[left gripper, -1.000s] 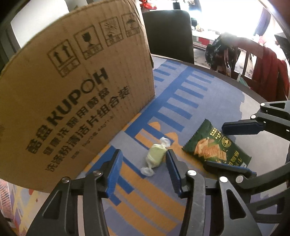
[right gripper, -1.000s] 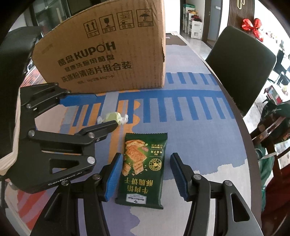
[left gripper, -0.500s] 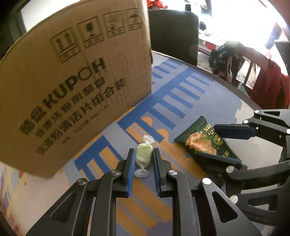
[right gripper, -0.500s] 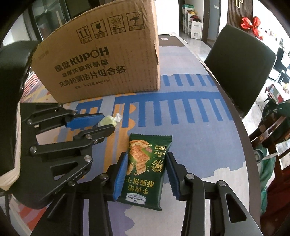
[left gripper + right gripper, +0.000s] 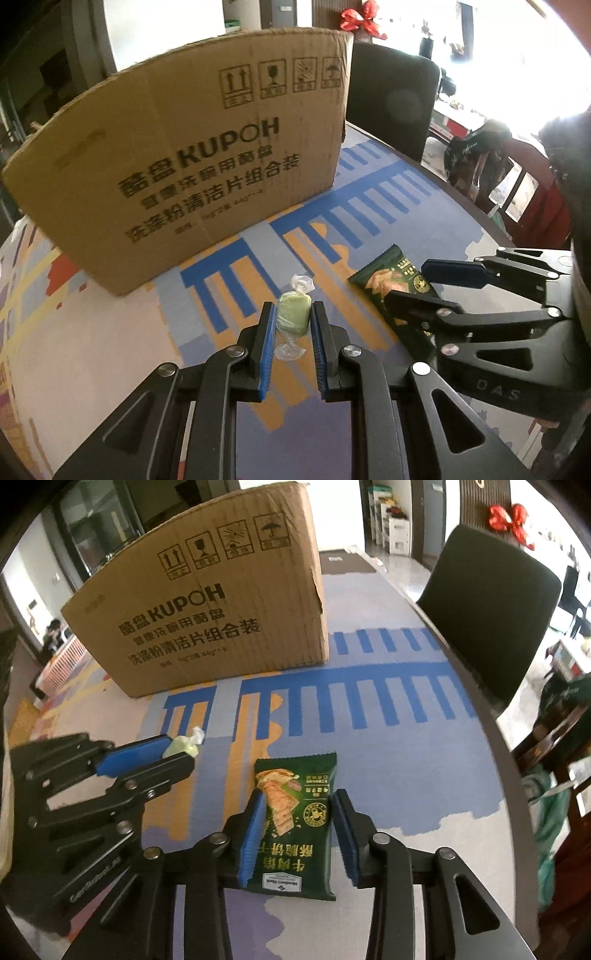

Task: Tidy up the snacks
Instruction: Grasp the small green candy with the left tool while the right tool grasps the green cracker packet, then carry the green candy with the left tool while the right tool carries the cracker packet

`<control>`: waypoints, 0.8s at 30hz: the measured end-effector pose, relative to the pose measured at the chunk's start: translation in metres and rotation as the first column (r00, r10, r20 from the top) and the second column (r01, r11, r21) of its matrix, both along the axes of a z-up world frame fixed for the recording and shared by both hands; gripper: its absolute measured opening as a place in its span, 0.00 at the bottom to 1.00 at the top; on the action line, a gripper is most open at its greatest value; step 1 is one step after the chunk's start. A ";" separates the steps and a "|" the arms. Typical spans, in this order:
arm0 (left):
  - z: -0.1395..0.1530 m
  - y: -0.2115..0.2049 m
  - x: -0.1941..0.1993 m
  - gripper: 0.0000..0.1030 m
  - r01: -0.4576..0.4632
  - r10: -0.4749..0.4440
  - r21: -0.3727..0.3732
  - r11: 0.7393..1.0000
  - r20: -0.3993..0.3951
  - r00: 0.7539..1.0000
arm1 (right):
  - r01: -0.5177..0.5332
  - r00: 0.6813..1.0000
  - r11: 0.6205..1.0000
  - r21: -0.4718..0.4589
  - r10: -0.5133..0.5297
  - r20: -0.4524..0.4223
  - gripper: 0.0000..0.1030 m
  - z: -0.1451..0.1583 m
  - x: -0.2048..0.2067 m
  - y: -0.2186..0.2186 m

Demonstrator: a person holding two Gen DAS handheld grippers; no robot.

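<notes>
We have the left tongs (image 5: pixel 293 320) closed on the green candy (image 5: pixel 293 317), its blue pads pressing both sides of the wrapper, with the twisted ends sticking out front and back. Our right tongs (image 5: pixel 300 821) grip the green cracker packet (image 5: pixel 295 823) across its width, pads against both long edges. Both snacks sit low over the patterned tabletop (image 5: pixel 388 738), the candy to the left of the packet and a little apart from it. The cardboard box (image 5: pixel 207 605) stands upright just beyond them, and a dark chair (image 5: pixel 491 609) sits at the tabletop's right edge.
</notes>
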State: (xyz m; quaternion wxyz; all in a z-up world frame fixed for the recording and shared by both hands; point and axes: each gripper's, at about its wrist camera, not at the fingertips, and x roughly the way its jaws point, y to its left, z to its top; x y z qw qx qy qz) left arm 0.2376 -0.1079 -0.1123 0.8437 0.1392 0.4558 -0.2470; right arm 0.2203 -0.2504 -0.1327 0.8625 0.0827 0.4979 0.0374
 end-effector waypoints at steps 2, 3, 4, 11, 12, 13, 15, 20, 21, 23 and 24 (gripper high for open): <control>0.002 0.001 -0.004 0.19 -0.017 0.017 -0.008 1.000 -0.001 1.000 | -0.002 1.000 1.000 0.007 0.002 -0.002 0.49 0.000 -0.001 0.000; 0.002 0.002 -0.006 0.19 -0.026 0.026 -0.010 1.000 0.000 1.000 | -0.004 1.000 1.000 -0.002 0.004 -0.002 0.49 -0.001 -0.002 0.002; 0.002 0.004 -0.008 0.19 -0.040 0.040 -0.012 0.999 0.000 0.999 | -0.012 1.000 1.000 -0.011 0.012 -0.002 0.49 -0.001 -0.003 0.004; 0.000 0.022 -0.014 0.19 -0.119 0.118 -0.055 0.991 -0.023 0.993 | -0.045 0.999 0.994 -0.096 0.045 0.004 0.49 -0.006 -0.006 0.021; 0.000 0.024 -0.015 0.19 -0.130 0.129 -0.062 0.990 -0.029 0.991 | -0.049 0.999 0.993 -0.111 0.050 0.005 0.49 -0.006 -0.006 0.023; 0.000 0.027 -0.015 0.19 -0.144 0.142 -0.072 0.987 -0.034 0.989 | -0.055 0.998 0.990 -0.129 0.056 0.008 0.49 -0.007 -0.006 0.026; -0.001 0.031 -0.016 0.19 -0.162 0.160 -0.077 0.984 -0.040 0.986 | -0.063 0.998 0.985 -0.161 0.066 0.012 0.49 -0.008 -0.007 0.030; 0.000 0.037 -0.019 0.19 -0.189 0.186 -0.087 0.978 -0.039 0.982 | -0.065 0.997 0.982 -0.178 0.069 0.016 0.44 -0.009 -0.006 0.036; 0.002 0.038 -0.020 0.19 -0.192 0.189 -0.088 0.977 -0.035 0.981 | -0.064 0.997 0.982 -0.180 0.068 0.019 0.43 -0.008 -0.006 0.037; 0.005 0.040 -0.020 0.19 -0.196 0.194 -0.095 0.976 -0.029 0.981 | -0.066 0.997 0.982 -0.177 0.071 0.024 0.43 -0.007 -0.005 0.040; 0.006 0.040 -0.021 0.19 -0.197 0.195 -0.098 0.976 -0.026 0.980 | -0.065 0.997 0.982 -0.175 0.071 0.026 0.43 -0.005 -0.005 0.041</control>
